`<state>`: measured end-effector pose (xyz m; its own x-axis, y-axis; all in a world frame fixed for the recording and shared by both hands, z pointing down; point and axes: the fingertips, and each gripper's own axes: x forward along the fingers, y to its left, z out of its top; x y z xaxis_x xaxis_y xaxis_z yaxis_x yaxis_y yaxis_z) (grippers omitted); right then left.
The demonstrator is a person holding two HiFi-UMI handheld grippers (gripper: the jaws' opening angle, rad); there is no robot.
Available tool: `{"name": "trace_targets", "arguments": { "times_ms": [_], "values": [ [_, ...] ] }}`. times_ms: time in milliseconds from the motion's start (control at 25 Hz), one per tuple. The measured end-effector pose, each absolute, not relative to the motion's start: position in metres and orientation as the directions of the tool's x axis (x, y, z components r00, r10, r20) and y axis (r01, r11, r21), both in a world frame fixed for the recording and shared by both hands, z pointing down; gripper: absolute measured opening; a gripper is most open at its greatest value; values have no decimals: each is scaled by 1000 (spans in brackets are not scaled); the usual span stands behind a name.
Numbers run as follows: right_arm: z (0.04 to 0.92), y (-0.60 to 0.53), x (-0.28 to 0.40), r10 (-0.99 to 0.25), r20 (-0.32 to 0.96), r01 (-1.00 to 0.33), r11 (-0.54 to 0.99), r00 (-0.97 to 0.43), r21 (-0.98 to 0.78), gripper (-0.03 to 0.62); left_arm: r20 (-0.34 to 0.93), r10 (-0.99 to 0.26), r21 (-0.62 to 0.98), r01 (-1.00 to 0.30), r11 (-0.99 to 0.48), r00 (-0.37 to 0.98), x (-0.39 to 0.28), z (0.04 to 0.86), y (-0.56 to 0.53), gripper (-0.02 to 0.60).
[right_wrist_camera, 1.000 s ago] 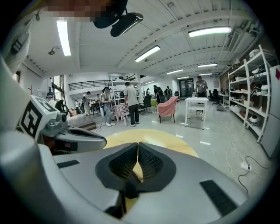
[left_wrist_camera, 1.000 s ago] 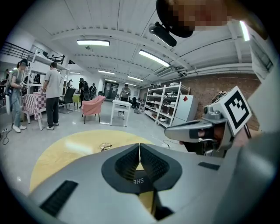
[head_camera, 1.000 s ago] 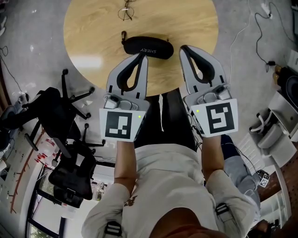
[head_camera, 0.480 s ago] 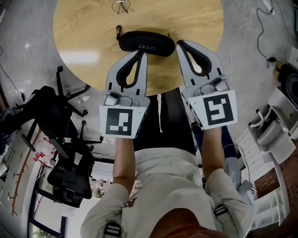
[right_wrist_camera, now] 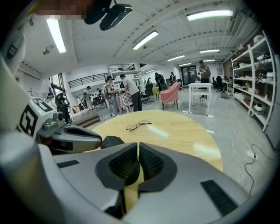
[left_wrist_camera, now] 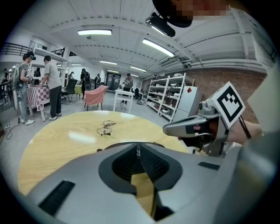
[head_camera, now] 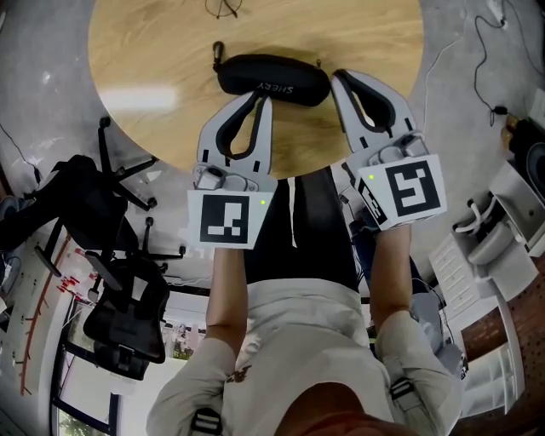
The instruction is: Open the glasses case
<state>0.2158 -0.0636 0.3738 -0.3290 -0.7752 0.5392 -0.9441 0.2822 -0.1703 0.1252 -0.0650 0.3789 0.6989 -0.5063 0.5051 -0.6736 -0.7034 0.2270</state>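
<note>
- Case (head_camera: 272, 78): white lettering on the shell looks like "SHERY", upside down to you in the head view.
- Each hand-held gripper carries a cube w/ black-and-white square markers, no readable words.
- Case is black, a long oval, zipped shut, w/ a small loop (head_camera: 218, 53) at its left end. Contents can't be seen.
- It lies flat on the round wood bench (head_camera: 145, 94), near the edge closest to you.
- Glasses (head_camera: 223, 8) lie loose on the bench beyond the case, well apart from it.
- L hand-held gripper (head_camera: 261, 99): jaws together, empty. Tips at the case's near side; can't tell if touching.
- R hand-held gripper (head_camera: 339, 78): jaws together, empty. Tips just beside the case's right end.
</note>
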Motion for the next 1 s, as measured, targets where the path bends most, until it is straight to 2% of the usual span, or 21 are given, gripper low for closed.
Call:
{"name": "trace_targets", "arguments": {
  "times_ms": [360,640,1000],
  "values": [
    [414,-58,227,-724,619,-952,255,-303,-167,23,544,-539,205,-725,-657,642,112,402,-67,35],
    [428,-59,225,-704,641,-952,249,-306,-180,21,537,-543,191,-720,-667,645,117,398,-66,156],
    [416,-44,186,-684,593,-904,361,-424,-230,21,560,-594,186,-786,-590,578,99,401,-68,167]
  ]
}}
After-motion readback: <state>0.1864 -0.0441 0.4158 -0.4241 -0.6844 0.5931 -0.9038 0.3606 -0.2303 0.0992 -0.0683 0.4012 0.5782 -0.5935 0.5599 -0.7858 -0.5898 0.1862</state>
